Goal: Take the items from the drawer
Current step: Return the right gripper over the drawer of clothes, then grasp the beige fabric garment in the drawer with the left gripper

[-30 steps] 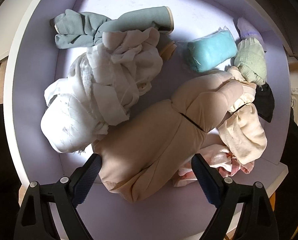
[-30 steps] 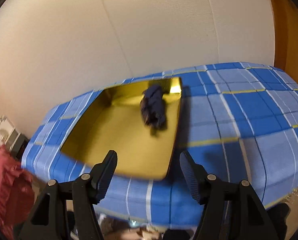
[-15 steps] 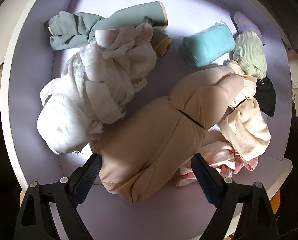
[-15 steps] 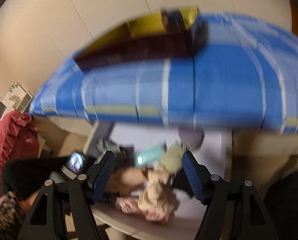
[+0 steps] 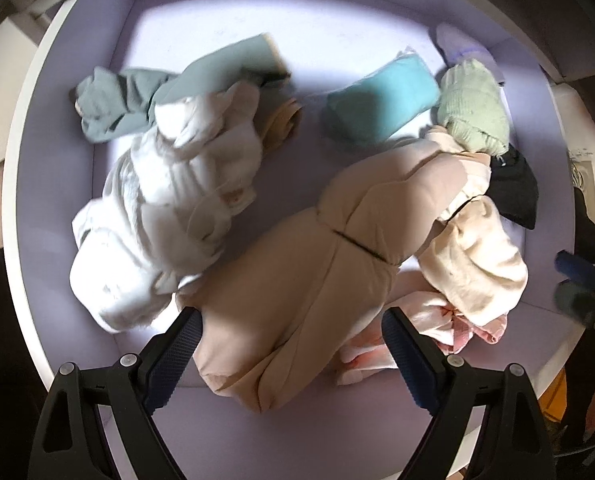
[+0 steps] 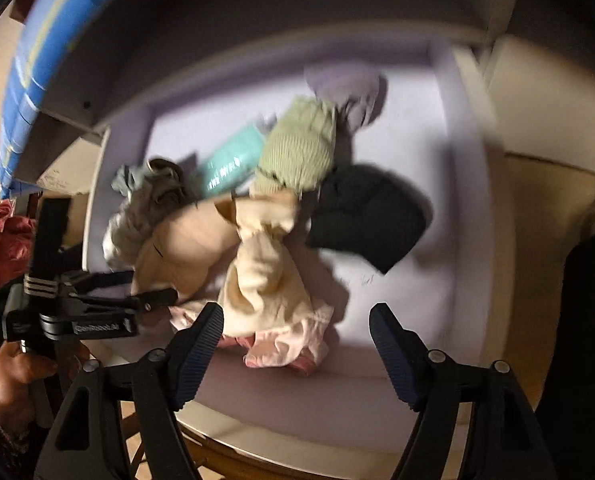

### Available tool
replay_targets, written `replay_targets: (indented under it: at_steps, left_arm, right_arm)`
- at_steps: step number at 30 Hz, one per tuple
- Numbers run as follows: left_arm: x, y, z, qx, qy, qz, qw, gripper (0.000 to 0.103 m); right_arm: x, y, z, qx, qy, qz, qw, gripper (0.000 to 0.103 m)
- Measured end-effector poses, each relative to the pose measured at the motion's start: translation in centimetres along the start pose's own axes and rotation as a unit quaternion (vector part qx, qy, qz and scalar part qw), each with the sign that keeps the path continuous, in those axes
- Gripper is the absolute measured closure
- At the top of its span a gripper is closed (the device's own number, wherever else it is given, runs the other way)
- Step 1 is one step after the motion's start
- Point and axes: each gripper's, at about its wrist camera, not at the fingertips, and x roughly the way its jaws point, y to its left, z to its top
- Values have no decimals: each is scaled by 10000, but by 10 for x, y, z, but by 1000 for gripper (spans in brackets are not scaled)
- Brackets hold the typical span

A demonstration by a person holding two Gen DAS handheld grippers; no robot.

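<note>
An open drawer (image 5: 329, 12) with a lilac lining holds loose garments. Left gripper (image 5: 291, 354), jaws spread, straddles the beige garment (image 5: 297, 280) at the front edge. Right gripper (image 6: 295, 346), likewise agape and empty, hovers over the front right corner.

White lettering runs along the side of the left gripper (image 6: 153, 298) in the right wrist view; it looks like "GenRobot.AI", though blur makes the letters uncertain. The teal packet (image 6: 233, 160) in the drawer (image 6: 463, 240) carries a line of white print, too smeared to read. Faint scribbles mark the drawer floor near the black cloth (image 6: 367, 216), illegible.
</note>
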Motion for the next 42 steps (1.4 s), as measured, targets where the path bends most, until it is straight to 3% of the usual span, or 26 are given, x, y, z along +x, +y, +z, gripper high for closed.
replay_targets:
  at_steps: [5,12,20,23,27,33,37,42]
  left_arm:
    - [-7,-10,6,150,-179,-33,9997,11]
    - [-10,-38,21,562,-375,42,9977,11]
    - [11,-69,37,794,-214,394,9958,11]
    - [20,-80,36,900,-136,600,9940,18]
    - [28,-89,33,940,-92,675,9932,19]
    - [22,-81,26,828,-123,474,9954,24]
    - [23,-66,24,397,-16,212,9990,26]
    - [14,-66,20,408,-53,99,9991,33]
  right_arm:
    - [16,6,-1,-125,240,-222,9994,27]
    - [25,1,-1,17,419,-94,9991,27]
    - [32,-6,4,87,501,35,9987,25]
    - [34,-11,8,165,500,58,9986,25]
    - [33,-20,12,317,485,116,9983,25]
    - [32,-27,16,418,500,161,9977,25]
    - [29,-31,17,427,472,193,9978,25]
    - [29,-31,15,445,431,250,9978,25]
